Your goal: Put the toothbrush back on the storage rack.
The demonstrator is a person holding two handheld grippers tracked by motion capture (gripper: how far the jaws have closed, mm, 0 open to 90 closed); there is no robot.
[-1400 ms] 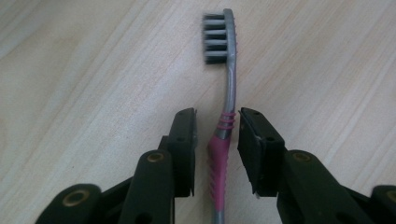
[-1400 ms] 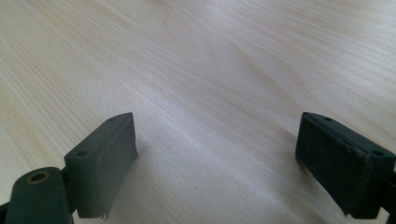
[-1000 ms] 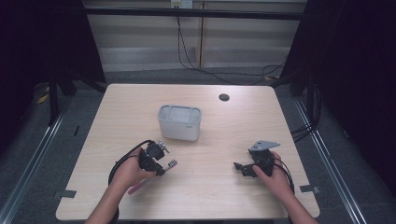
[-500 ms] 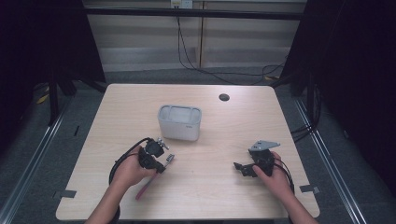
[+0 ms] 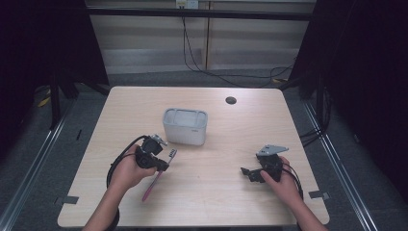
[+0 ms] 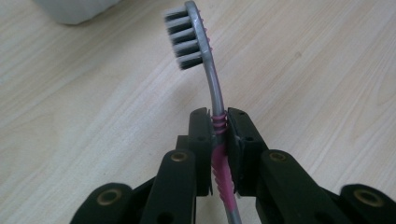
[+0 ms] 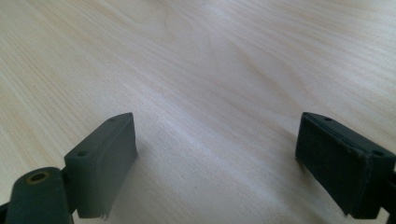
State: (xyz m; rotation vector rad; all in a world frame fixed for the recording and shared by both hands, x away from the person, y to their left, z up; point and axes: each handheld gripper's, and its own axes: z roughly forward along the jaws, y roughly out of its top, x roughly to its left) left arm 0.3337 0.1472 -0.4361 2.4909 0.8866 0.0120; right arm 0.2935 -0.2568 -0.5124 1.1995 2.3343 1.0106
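High view: left tool (image 5: 162, 162) w/ a pink toothbrush (image 5: 155, 179) sits nr the surface's (image 5: 240, 120) front-left, just in front of the grey tub (image 5: 185, 126) at mid-surface, right tool (image 5: 252, 173) idle twd the front-right. Left gripper view: jaws clenched on the toothbrush neck (image 6: 218, 126), bristles (image 6: 184, 38) fwd and clear of the surface, so prob. lift, keep the pinch firm and level, approach the tub from above. Right gripper view: jaws released wide over bare surface (image 7: 210, 70), best kept out of the way
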